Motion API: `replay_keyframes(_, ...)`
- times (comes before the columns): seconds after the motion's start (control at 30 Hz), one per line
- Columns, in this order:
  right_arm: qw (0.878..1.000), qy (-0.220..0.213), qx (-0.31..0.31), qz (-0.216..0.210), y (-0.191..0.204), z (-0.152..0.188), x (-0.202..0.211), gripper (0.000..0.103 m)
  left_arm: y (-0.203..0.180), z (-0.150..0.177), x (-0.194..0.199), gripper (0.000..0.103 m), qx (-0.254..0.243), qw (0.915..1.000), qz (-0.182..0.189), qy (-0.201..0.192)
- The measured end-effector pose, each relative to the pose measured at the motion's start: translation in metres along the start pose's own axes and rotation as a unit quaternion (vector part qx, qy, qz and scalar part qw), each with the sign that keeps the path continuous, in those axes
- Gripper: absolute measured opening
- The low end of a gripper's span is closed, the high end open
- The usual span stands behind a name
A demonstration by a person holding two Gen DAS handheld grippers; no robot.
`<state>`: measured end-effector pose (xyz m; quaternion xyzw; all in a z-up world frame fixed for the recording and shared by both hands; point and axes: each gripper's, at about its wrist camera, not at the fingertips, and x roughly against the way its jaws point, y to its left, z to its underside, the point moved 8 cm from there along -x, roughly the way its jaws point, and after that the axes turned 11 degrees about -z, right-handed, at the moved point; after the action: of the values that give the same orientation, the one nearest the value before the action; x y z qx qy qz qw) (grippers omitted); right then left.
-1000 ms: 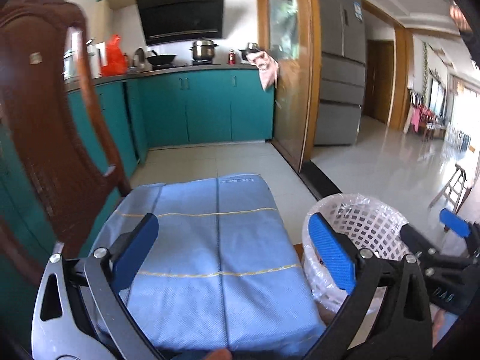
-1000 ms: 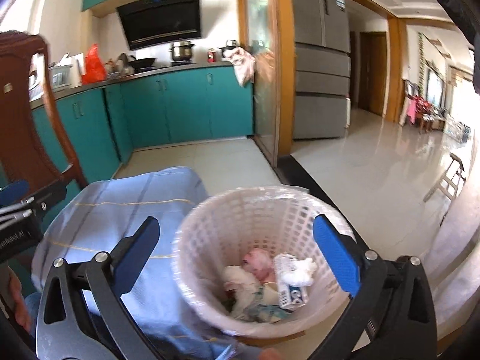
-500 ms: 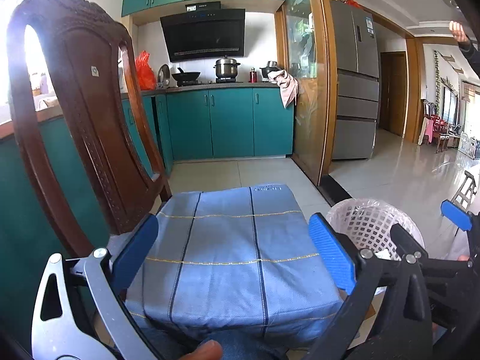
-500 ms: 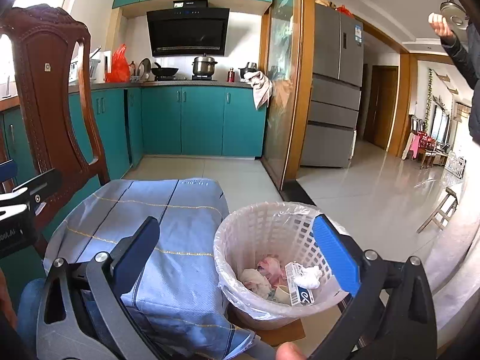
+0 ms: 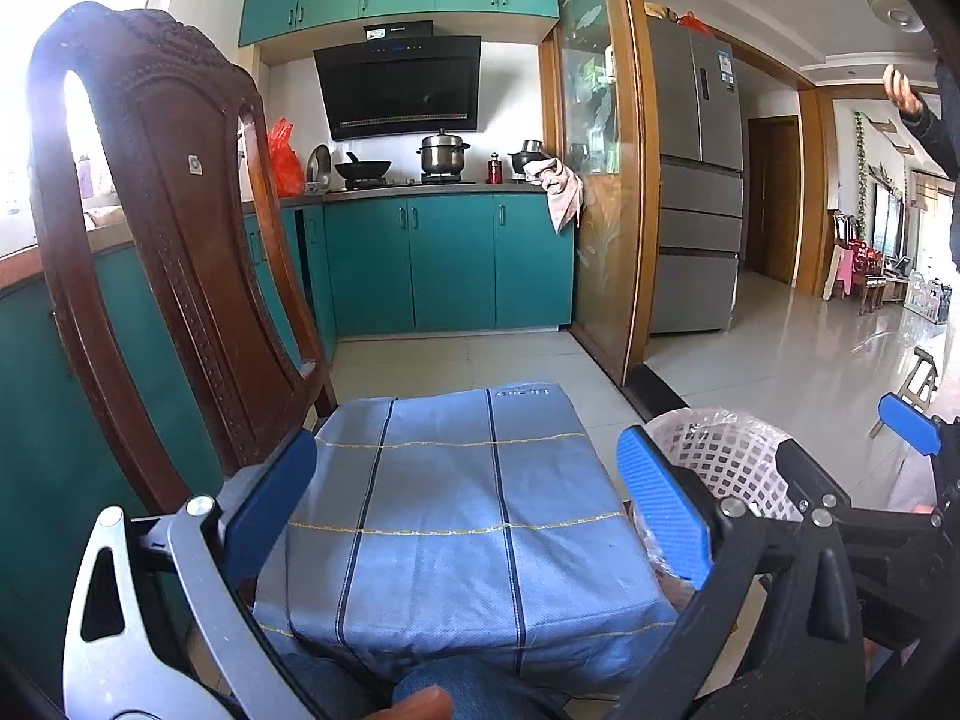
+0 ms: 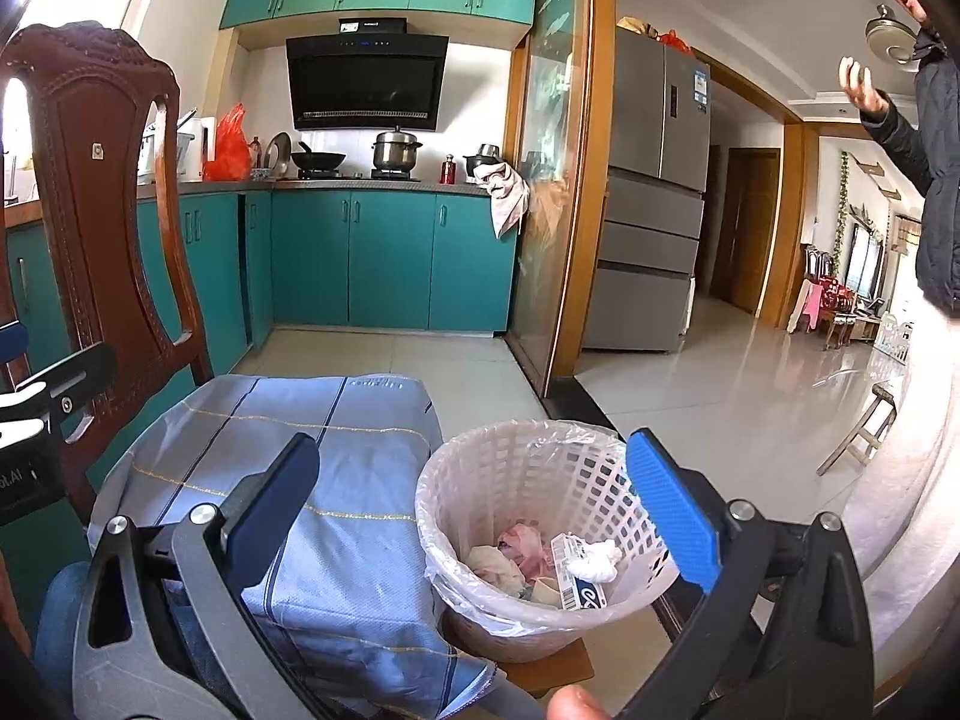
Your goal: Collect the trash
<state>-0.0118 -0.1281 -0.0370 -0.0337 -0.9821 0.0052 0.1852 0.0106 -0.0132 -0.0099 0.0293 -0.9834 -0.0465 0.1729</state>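
Both views have risen since a second ago, so the bin point(image 6: 528, 540) now sits lower and farther off. Its trash point(image 6: 540, 558), crumpled tissue, wrappers and a small carton, looks light and soft; I judge a pinch on a tissue wad safest. Right tongs point(image 6: 474, 510), wide open and empty, hover above the bin; left tongs point(image 5: 468, 504), equally open and empty, hang left of the bin, over the blue cloth point(image 5: 456, 516).

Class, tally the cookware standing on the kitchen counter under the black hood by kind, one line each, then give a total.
Steel pot: 1
Black wok: 1
Dark pot with a cloth draped beside it: 1
Total: 3
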Motion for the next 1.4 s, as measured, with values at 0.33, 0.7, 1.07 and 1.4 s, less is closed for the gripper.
replay_keyframes(0.33,1.000,-0.006,0.005,0.006,0.001,0.000,0.008,0.100,0.003,-0.003,0.007,0.100,0.005,1.0000,0.005,-0.003)
replay_keyframes(0.7,1.000,-0.004,0.011,0.008,0.004,0.000,0.009,0.100,0.002,-0.004,0.009,0.100,0.000,1.0000,0.003,-0.004)
replay_keyframes(1.07,1.000,0.002,0.003,0.011,-0.001,0.002,0.004,0.100,-0.003,-0.003,0.009,0.100,-0.016,0.9998,0.006,-0.010)
replay_keyframes(1.4,1.000,0.015,-0.001,0.011,-0.003,0.007,-0.002,0.100,-0.001,0.000,0.001,0.100,-0.007,0.9999,0.011,0.007)
